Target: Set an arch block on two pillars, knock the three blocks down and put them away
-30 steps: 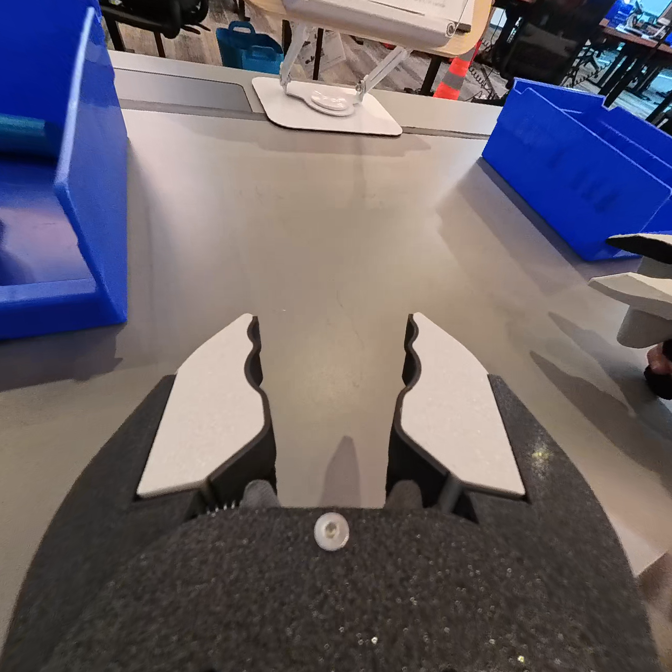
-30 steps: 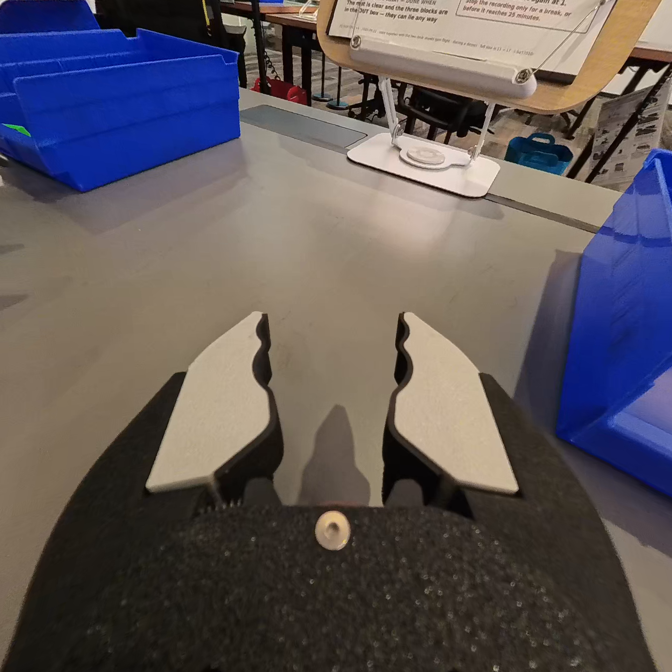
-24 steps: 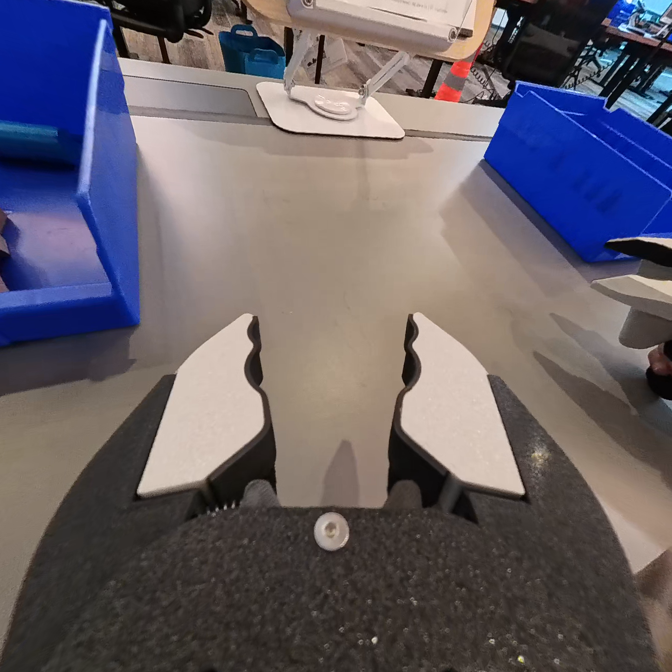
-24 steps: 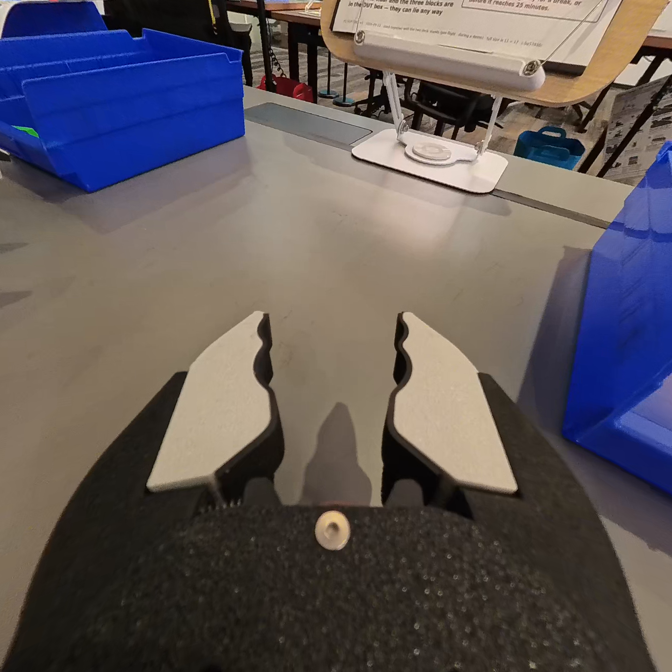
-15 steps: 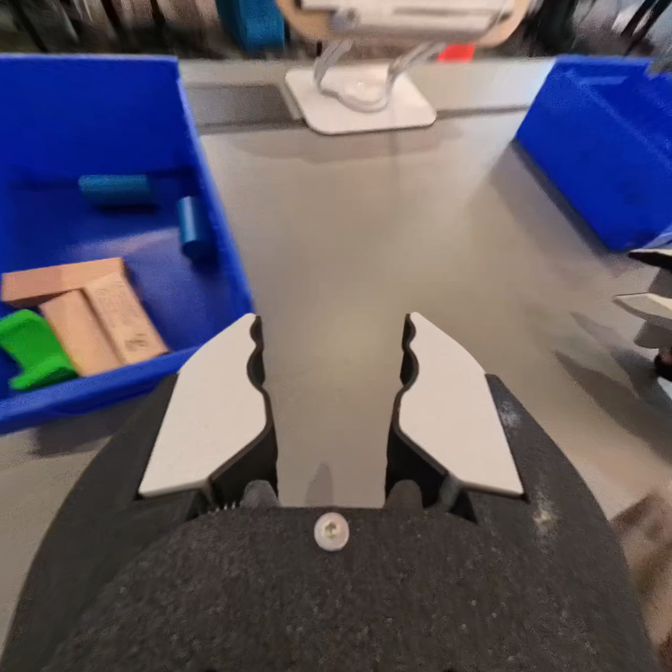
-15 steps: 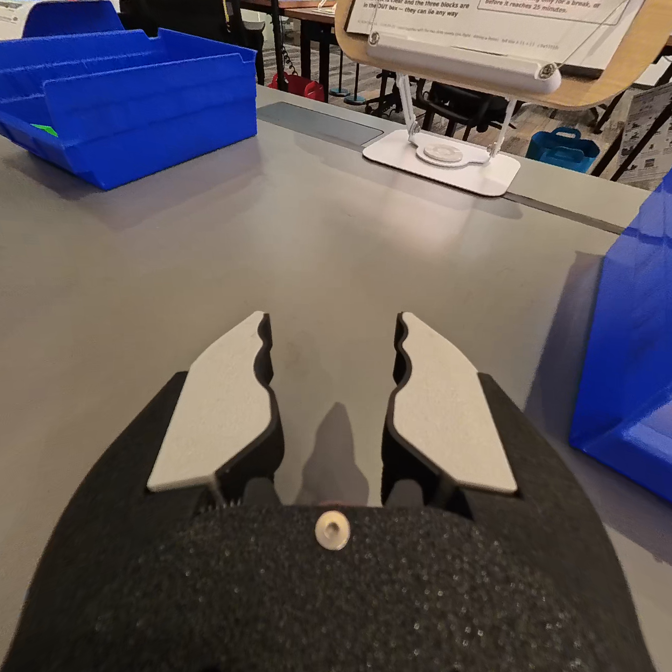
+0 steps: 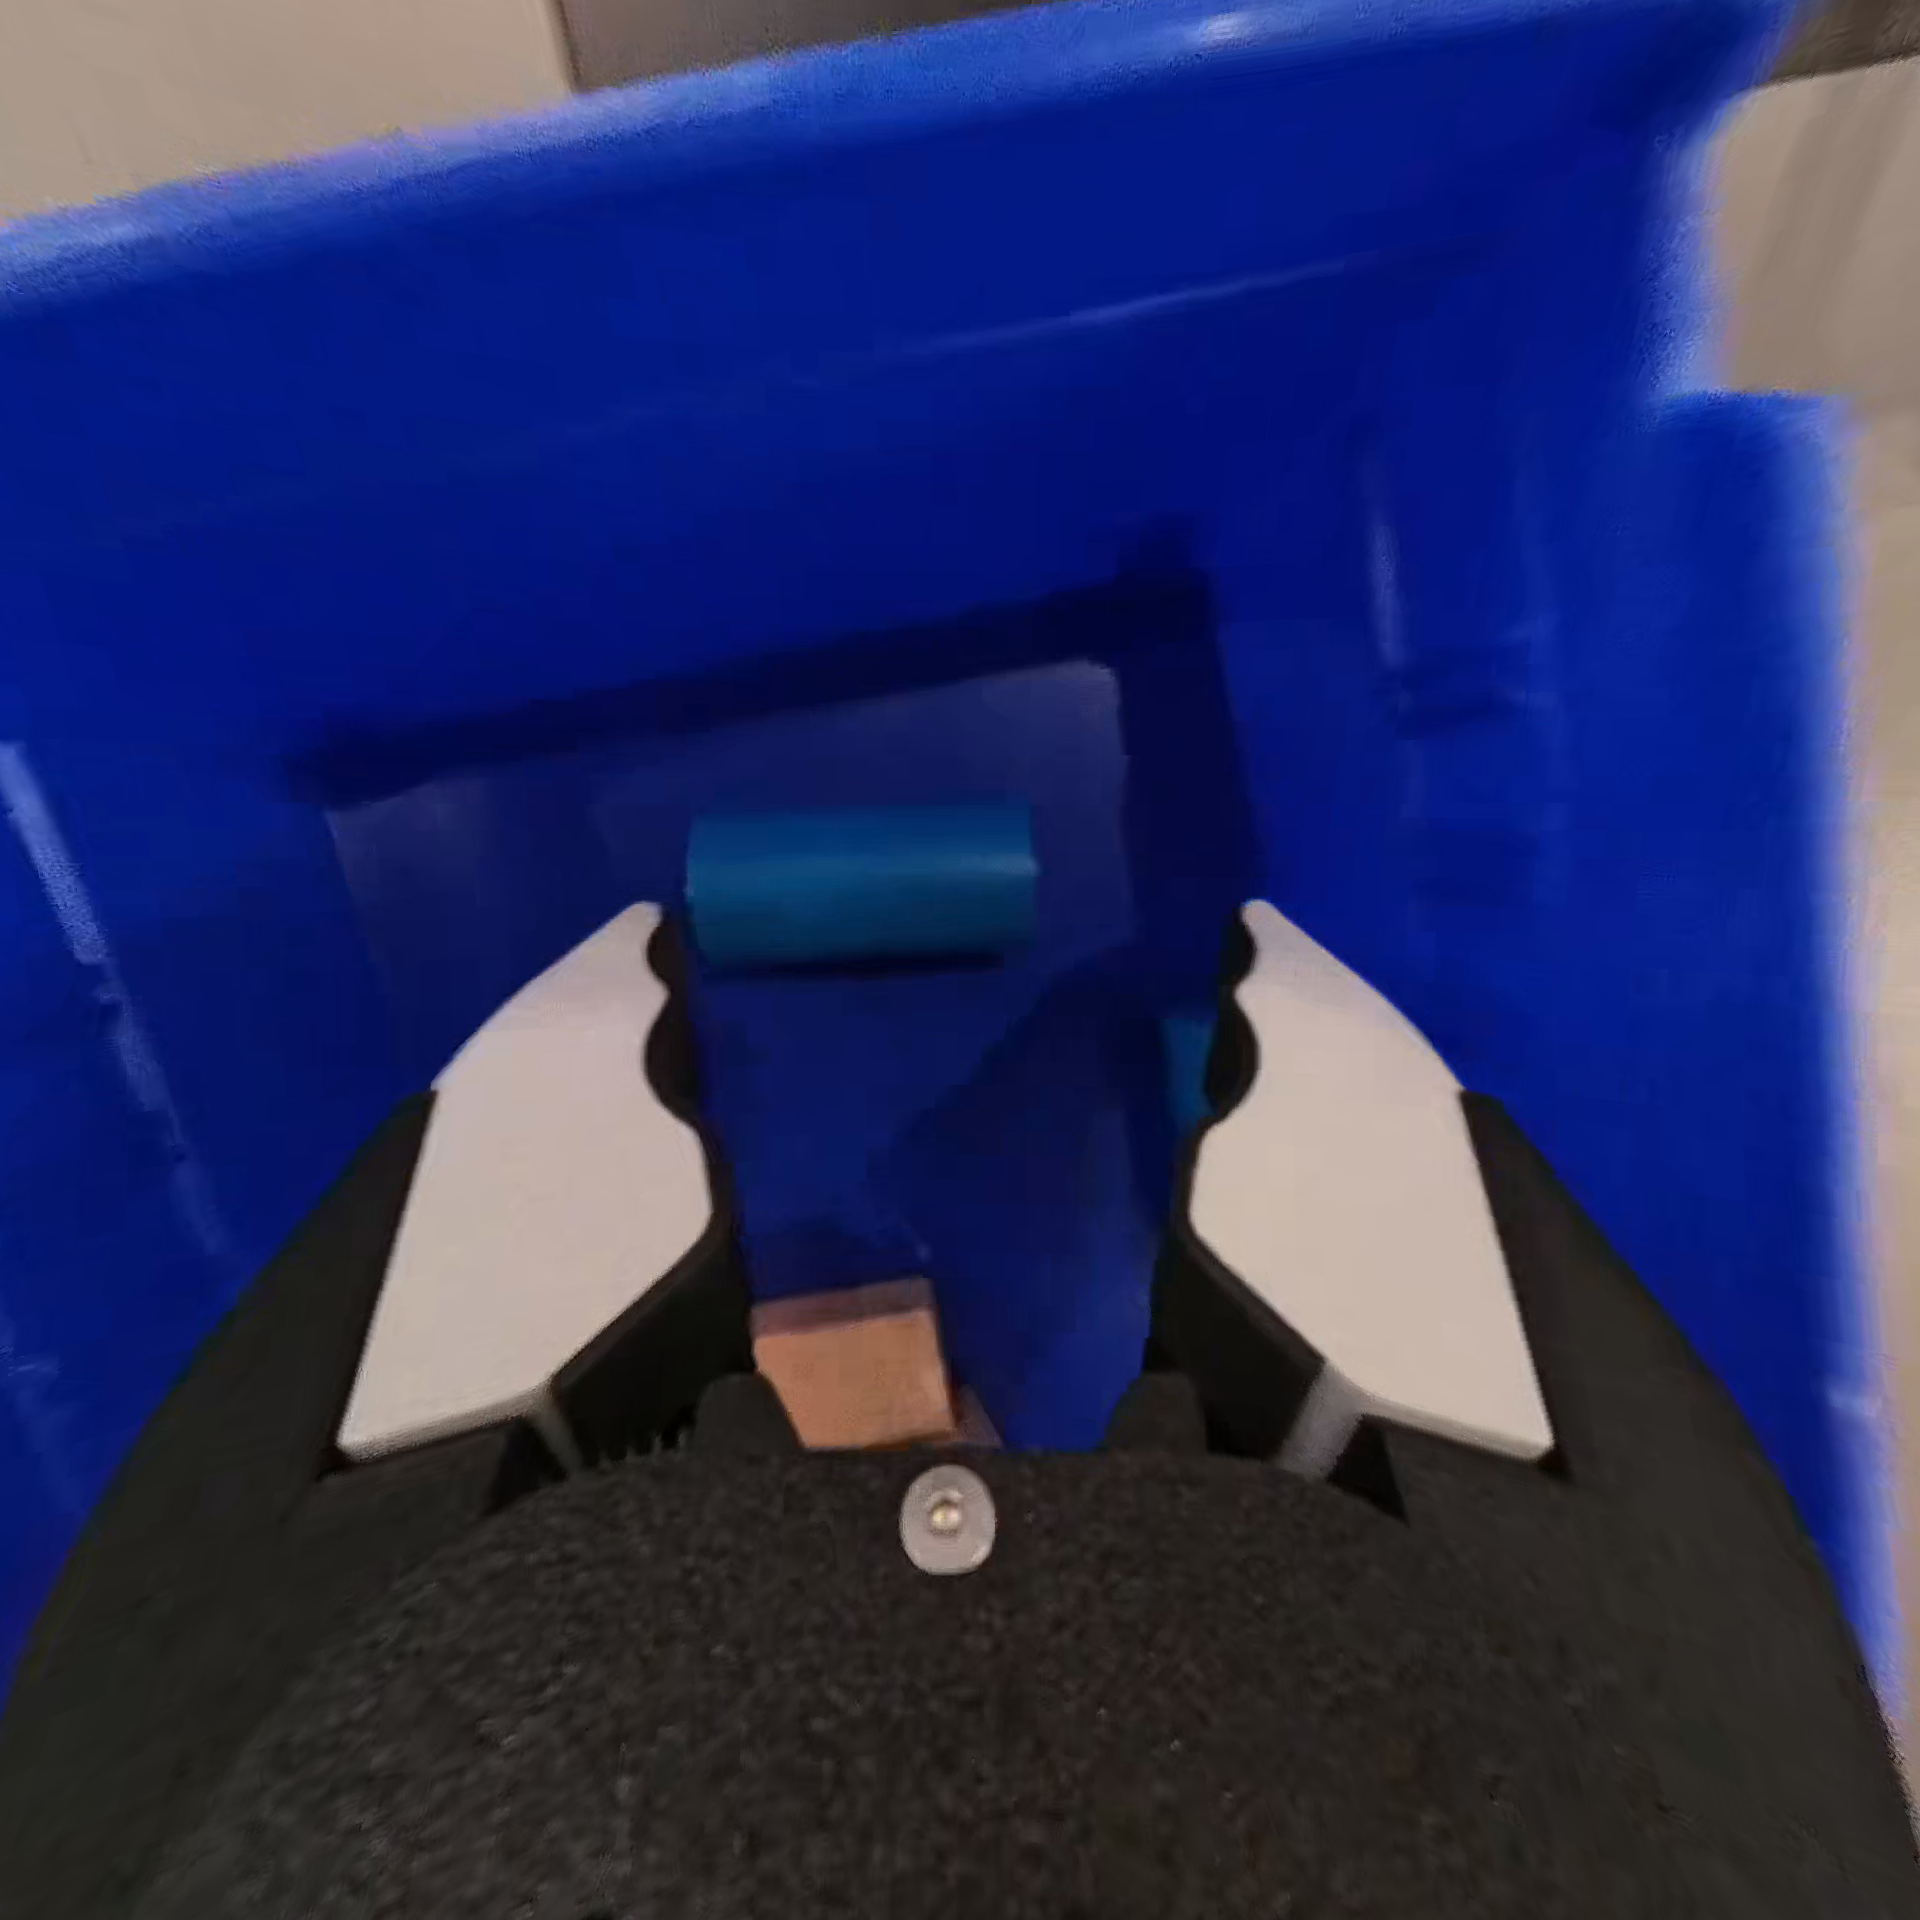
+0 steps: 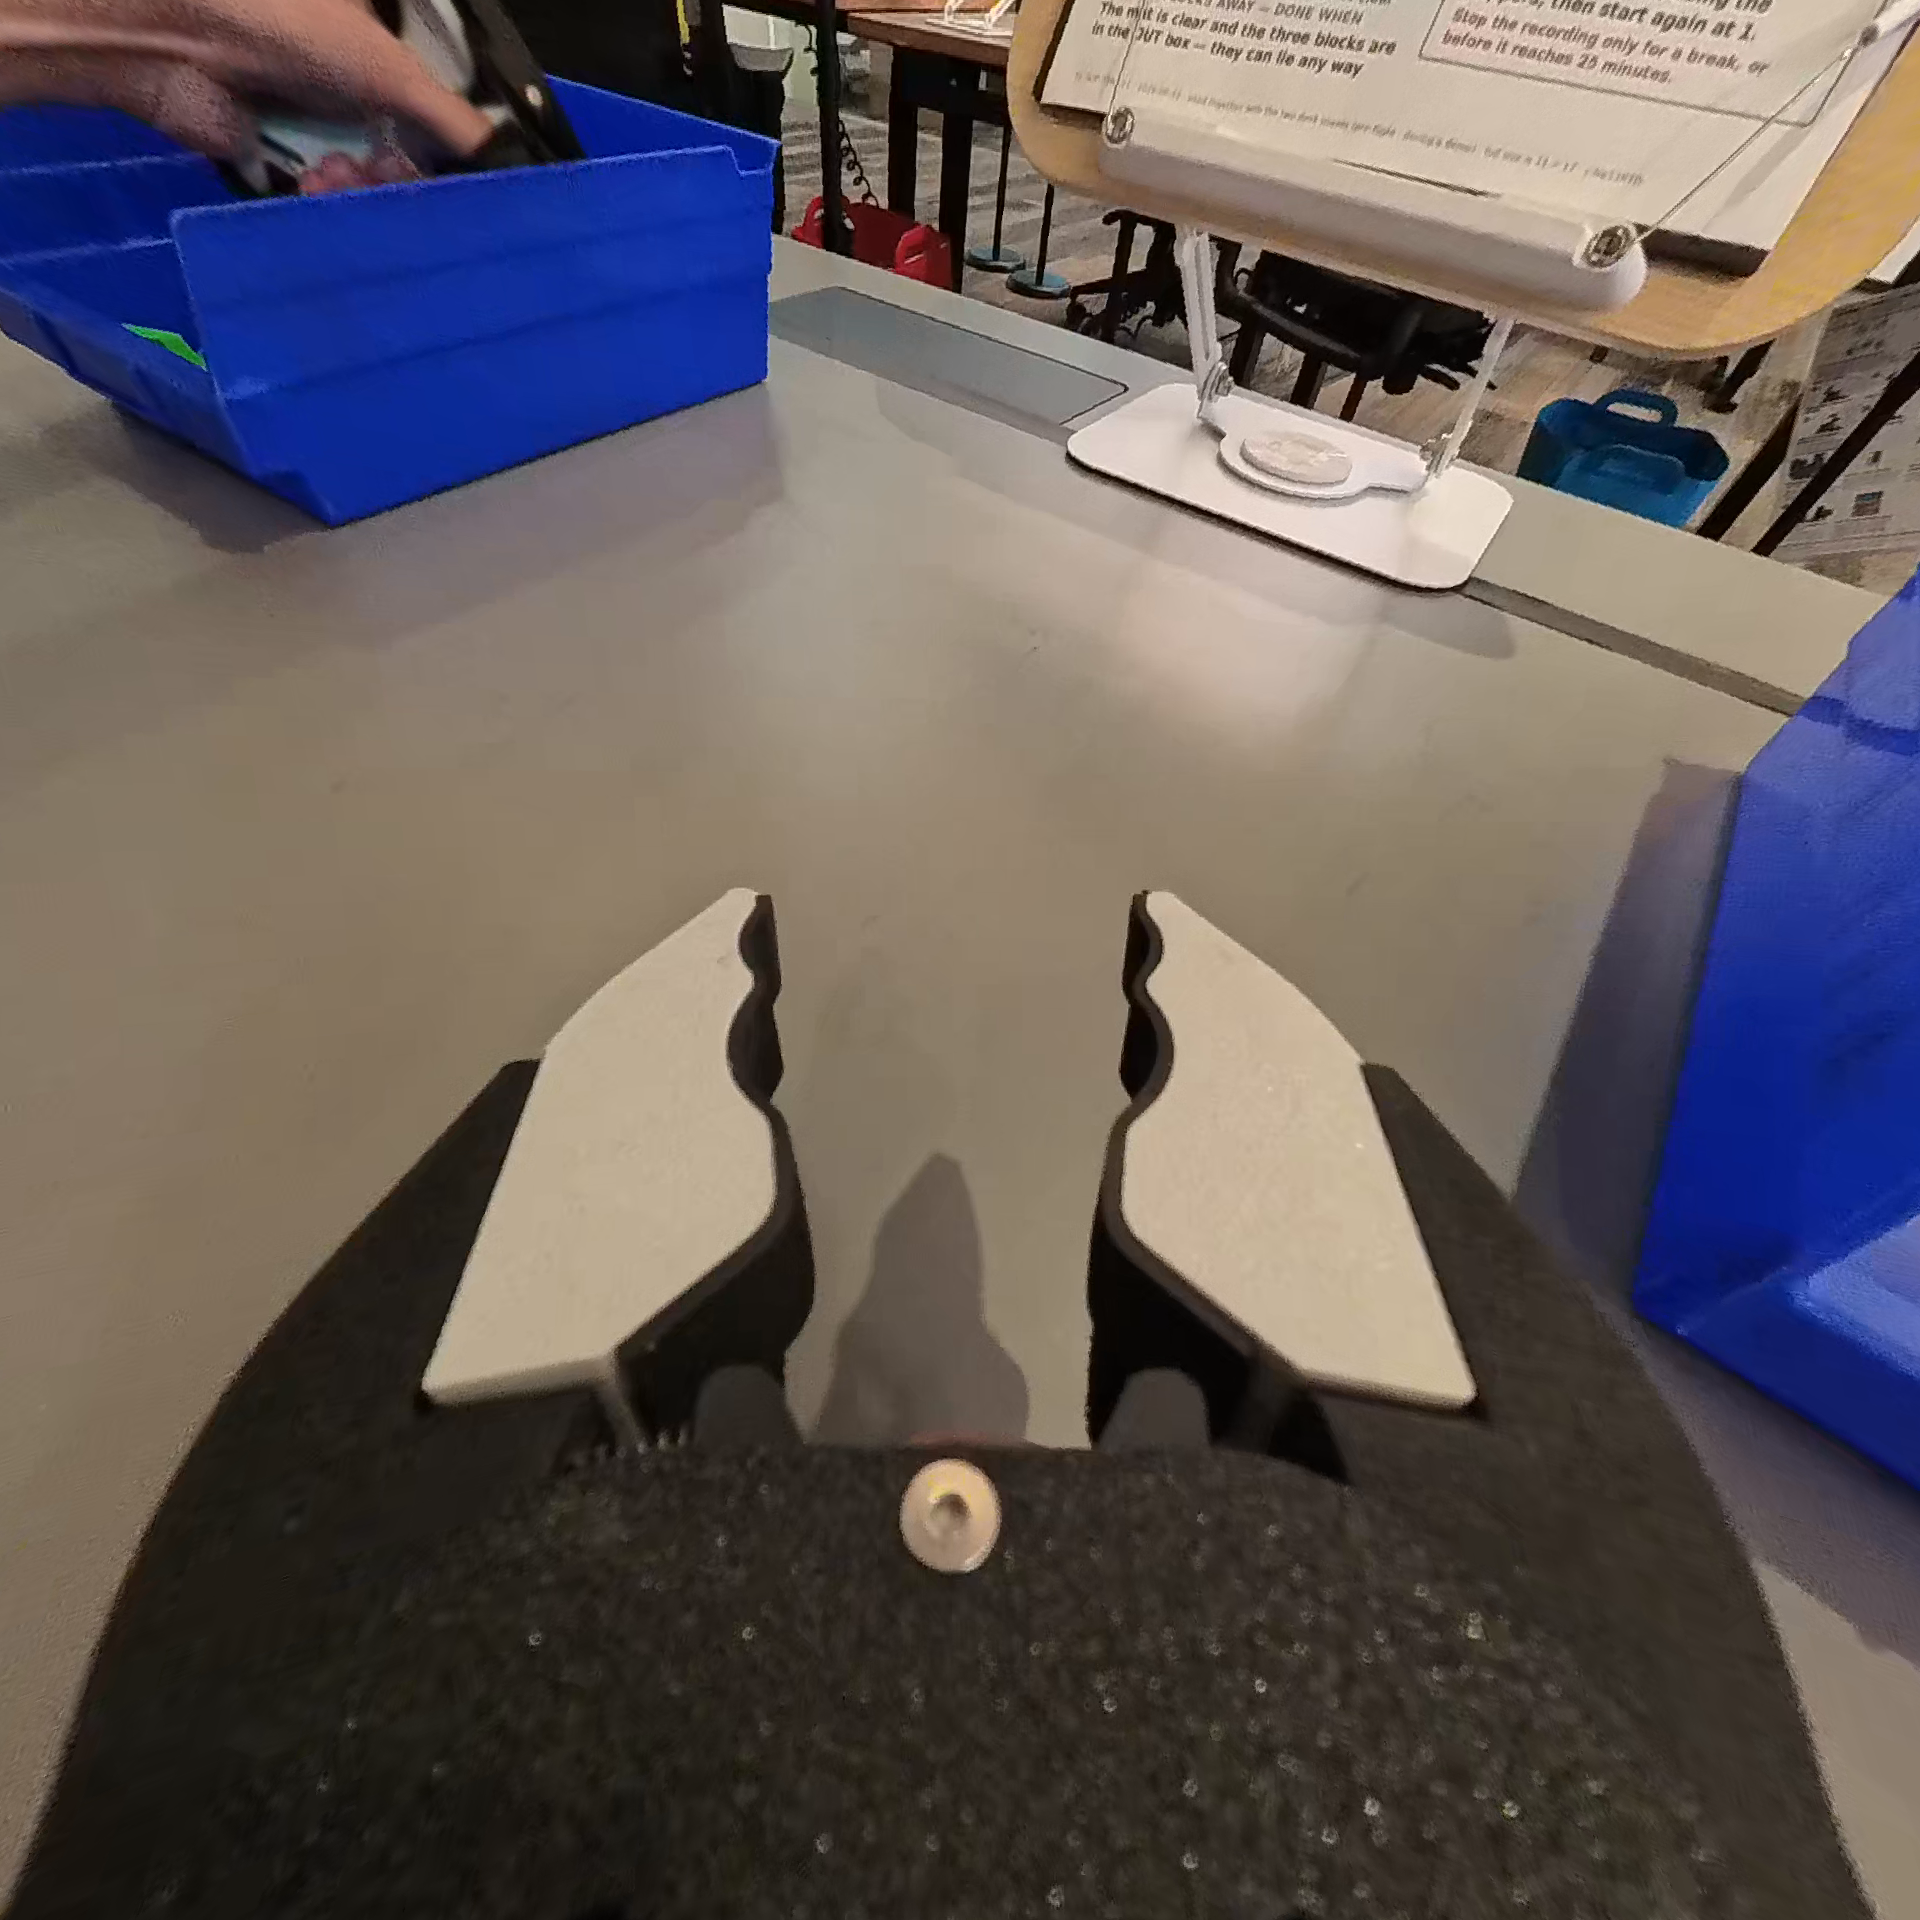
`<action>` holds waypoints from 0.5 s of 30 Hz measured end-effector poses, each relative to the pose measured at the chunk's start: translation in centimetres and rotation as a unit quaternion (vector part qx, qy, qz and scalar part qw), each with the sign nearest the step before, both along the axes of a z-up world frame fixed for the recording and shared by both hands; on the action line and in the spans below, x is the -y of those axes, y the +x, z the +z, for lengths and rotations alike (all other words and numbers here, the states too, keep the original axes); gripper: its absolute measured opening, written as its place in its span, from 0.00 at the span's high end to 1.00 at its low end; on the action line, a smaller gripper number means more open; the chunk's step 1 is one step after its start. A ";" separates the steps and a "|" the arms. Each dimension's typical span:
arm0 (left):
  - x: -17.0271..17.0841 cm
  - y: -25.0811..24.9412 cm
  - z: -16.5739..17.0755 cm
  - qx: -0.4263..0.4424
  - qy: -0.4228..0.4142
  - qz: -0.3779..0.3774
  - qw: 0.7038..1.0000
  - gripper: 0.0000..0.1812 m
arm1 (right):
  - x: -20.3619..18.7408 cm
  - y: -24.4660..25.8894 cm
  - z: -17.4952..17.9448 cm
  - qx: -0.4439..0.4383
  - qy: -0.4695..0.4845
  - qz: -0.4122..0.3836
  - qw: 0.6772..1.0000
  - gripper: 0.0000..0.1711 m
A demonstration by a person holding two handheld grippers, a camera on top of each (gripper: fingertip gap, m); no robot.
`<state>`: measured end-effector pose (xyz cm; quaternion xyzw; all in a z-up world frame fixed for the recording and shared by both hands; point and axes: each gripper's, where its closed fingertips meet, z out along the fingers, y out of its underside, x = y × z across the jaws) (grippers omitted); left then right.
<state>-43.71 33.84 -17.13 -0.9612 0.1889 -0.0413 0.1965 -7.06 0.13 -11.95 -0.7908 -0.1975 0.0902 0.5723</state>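
The left claw (image 7: 945, 997) is spread wide and empty, reaching down into a blue bin (image 7: 935, 416). On the bin floor at 12 o'clock from its tips lies a teal cylinder block (image 7: 860, 891) on its side. A tan wooden block (image 7: 852, 1371) shows at 6 o'clock, low between the fingers. The view is blurred.

The right claw (image 8: 948, 914) is also spread and empty, above the bare grey table (image 8: 727, 748). That bin (image 8: 468, 343) sits at 10 o'clock, with a hand (image 8: 239, 83) in it; a second blue bin (image 8: 1829, 1039) stands at 3 o'clock.

left tool (image 7: 945, 997): fingers spread, nothing gripped | right tool (image 8: 948, 997): fingers spread, nothing gripped
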 end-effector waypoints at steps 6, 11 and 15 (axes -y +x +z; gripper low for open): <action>-0.8 -1.5 -1.5 0.004 -0.014 -0.003 1.000 0.60 | -0.4 -0.1 0.2 0.002 0.002 0.003 1.000 0.63; 2.4 0.7 2.6 0.151 -0.027 -0.009 0.988 0.61 | -1.4 -0.7 0.5 0.010 -0.001 0.028 1.000 0.65; 8.2 6.1 12.8 0.399 -0.005 -0.034 0.916 0.61 | -3.1 -1.9 3.0 0.034 0.022 0.083 0.996 0.66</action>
